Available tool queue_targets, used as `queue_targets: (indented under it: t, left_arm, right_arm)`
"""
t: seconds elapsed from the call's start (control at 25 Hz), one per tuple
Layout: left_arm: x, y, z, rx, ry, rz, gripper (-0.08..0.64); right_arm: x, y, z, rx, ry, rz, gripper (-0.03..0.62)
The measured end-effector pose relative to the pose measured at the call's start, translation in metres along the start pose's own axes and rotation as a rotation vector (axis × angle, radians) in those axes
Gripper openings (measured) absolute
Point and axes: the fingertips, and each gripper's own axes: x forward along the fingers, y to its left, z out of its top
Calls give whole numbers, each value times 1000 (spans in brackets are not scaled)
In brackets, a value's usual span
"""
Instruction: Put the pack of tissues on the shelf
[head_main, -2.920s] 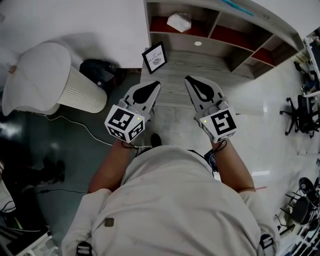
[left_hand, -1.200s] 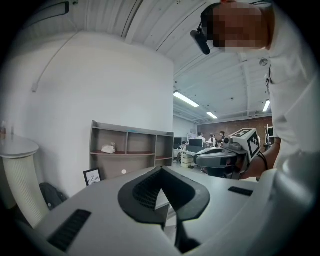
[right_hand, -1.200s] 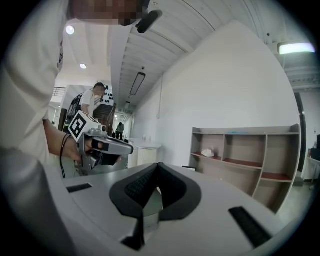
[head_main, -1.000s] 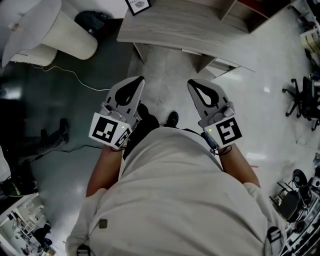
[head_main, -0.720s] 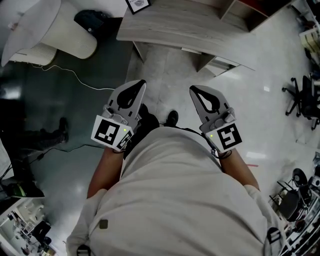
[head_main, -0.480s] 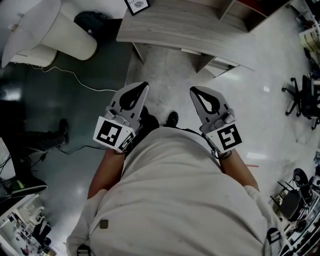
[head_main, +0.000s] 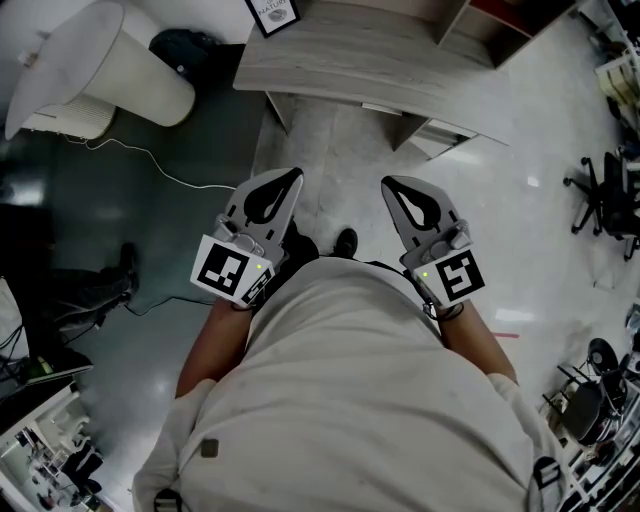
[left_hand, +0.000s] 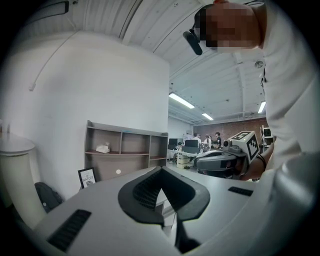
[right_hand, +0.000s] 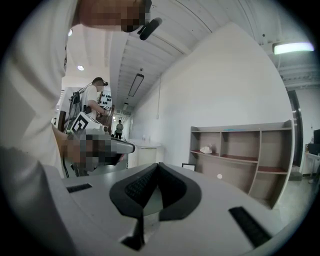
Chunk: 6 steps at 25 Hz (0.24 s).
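The white pack of tissues (left_hand: 103, 148) lies in the left compartment of the wooden shelf unit (left_hand: 131, 150); the right gripper view also shows the pack (right_hand: 205, 149) in that shelf unit (right_hand: 250, 150). It is out of the head view. My left gripper (head_main: 291, 176) and right gripper (head_main: 389, 184) hang side by side over the floor, in front of my body and well back from the unit. Both are shut with nothing between the jaws. The left gripper's tip (left_hand: 161, 169) and the right gripper's tip (right_hand: 159, 165) point toward the shelf.
The unit's pale wood top (head_main: 350, 50) juts into the head view's upper edge, with a small framed picture (head_main: 272, 12) on it. A white fluted stand (head_main: 100, 70), a black bag (head_main: 185, 45) and a floor cable (head_main: 150, 160) are at the left. An office chair (head_main: 610, 200) stands right.
Since the earliest frame I have backed away from the shelf unit, and the grippers now hang over the floor. Over the last second the left gripper drifted slightly right.
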Motion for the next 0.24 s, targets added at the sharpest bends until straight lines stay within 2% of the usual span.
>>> queue_targets:
  t: [0.24]
  left_arm:
    - [4, 1, 4, 12, -3, -2, 16]
  right_arm:
    - [3, -7, 4, -9, -36, 0, 20]
